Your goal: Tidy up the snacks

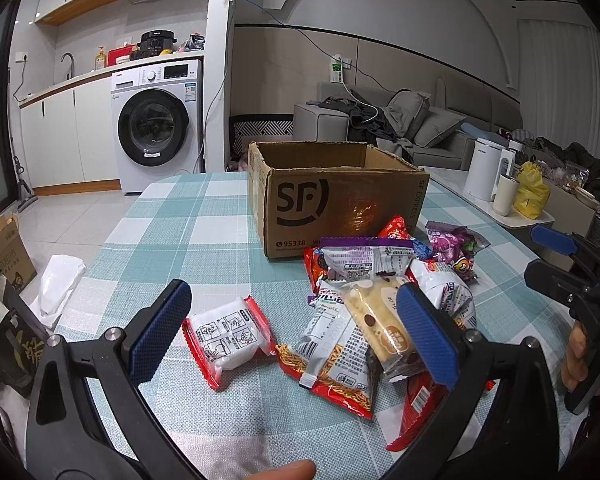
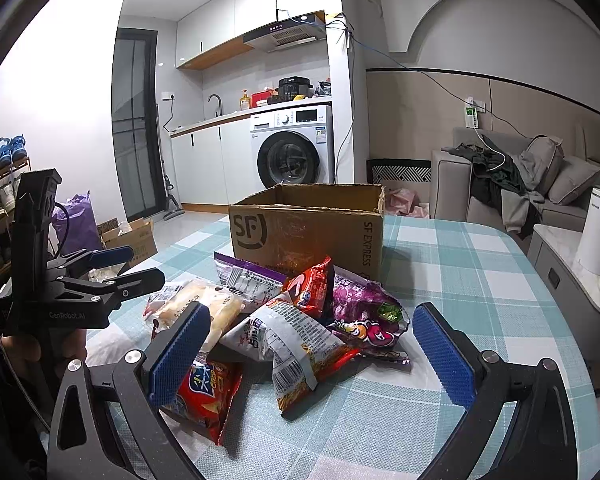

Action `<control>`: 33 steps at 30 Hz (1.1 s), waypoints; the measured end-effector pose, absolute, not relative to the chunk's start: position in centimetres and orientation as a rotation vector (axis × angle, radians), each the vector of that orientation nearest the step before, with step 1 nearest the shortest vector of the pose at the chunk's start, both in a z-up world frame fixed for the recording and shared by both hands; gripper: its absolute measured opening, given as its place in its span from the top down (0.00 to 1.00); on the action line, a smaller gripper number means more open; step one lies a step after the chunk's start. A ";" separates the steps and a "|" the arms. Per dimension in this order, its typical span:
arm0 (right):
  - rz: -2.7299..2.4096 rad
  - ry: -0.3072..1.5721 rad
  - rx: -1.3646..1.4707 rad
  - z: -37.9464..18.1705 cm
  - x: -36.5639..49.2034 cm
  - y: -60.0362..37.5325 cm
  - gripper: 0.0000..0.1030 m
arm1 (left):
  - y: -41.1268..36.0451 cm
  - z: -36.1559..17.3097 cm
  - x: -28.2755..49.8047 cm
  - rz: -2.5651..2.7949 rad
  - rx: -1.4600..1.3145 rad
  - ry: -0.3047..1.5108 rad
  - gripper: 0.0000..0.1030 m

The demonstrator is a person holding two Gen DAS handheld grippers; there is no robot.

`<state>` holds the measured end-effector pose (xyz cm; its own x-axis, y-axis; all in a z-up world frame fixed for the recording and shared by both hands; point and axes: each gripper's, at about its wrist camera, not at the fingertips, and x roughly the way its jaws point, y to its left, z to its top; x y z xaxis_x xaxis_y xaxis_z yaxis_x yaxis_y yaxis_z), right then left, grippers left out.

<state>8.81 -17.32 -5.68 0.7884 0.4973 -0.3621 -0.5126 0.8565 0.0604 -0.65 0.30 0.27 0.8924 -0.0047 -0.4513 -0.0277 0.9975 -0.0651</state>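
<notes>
An open-topped cardboard SF box (image 1: 332,200) (image 2: 300,232) stands on the teal checked table (image 1: 180,220). In front of it lies a pile of snack packets. My left gripper (image 1: 294,334) is open above a white packet with red edges (image 1: 228,338), a noodle snack packet (image 1: 332,360) and a cream bread packet (image 1: 380,320). My right gripper (image 2: 312,356) is open too, over a grey noodle packet (image 2: 296,344), with a purple candy packet (image 2: 364,316) and a red chip packet (image 2: 204,396) beside it. Neither gripper holds anything. Each shows in the other's view: the right gripper (image 1: 548,258), the left gripper (image 2: 134,266).
To the right stands a low side table with a white kettle (image 1: 484,168), a cup and a yellow bag (image 1: 532,192). A cardboard box (image 1: 8,252) and a white bag (image 1: 60,284) lie on the floor at left. A sofa and a washing machine stand behind.
</notes>
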 end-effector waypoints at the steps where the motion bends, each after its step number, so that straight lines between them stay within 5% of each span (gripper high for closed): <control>1: 0.544 0.378 -0.042 -5.7 8.8 -17.3 0.00 | 0.3 0.3 -0.6 0.013 -0.070 0.469 0.01; 33: 0.545 0.380 -0.043 -5.7 8.9 -17.5 0.00 | 0.3 0.3 -0.6 0.012 -0.071 0.471 0.01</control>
<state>8.90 -17.46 -5.70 0.7875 0.4975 -0.3638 -0.5131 0.8562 0.0603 -0.58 0.30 0.26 0.8910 -0.0047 -0.4540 -0.0280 0.9975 -0.0655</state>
